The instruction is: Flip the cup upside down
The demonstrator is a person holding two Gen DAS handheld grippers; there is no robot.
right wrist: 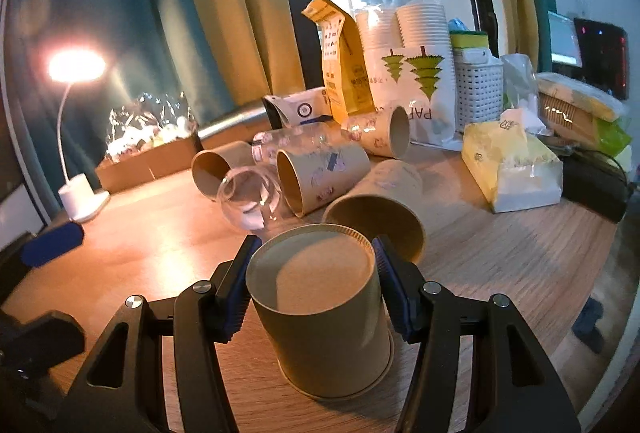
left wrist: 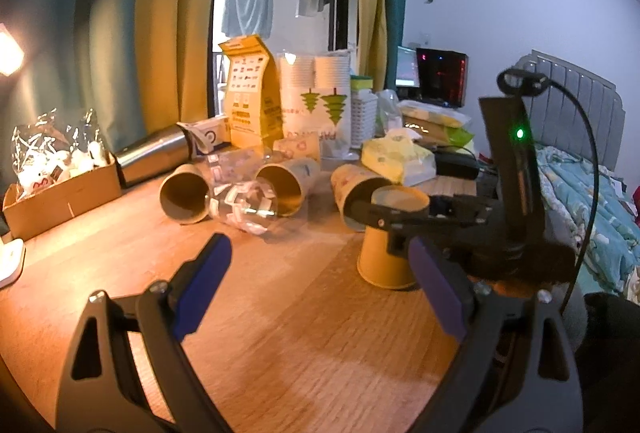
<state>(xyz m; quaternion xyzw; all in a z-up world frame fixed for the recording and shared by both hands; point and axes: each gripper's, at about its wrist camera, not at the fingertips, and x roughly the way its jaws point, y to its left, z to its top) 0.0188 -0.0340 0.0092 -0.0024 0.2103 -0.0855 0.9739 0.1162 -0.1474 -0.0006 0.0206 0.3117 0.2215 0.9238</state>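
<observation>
A tan paper cup (right wrist: 324, 317) stands upside down on the wooden table (right wrist: 500, 273), its rim on the wood and its base facing up. My right gripper (right wrist: 316, 289) has its blue pads against both sides of the cup near the top. The same cup shows in the left wrist view (left wrist: 390, 241), with the right gripper's fingers (left wrist: 384, 215) across its upper part. My left gripper (left wrist: 320, 273) is open and empty, low over the table to the left of the cup.
Several paper cups (right wrist: 320, 177) and a clear plastic cup (right wrist: 250, 199) lie on their sides behind. A tissue pack (right wrist: 512, 169), white basket (right wrist: 480, 89), yellow bag (right wrist: 340, 65), stacked cups, a cardboard box (left wrist: 60, 193) and a lamp (right wrist: 80, 137) line the back.
</observation>
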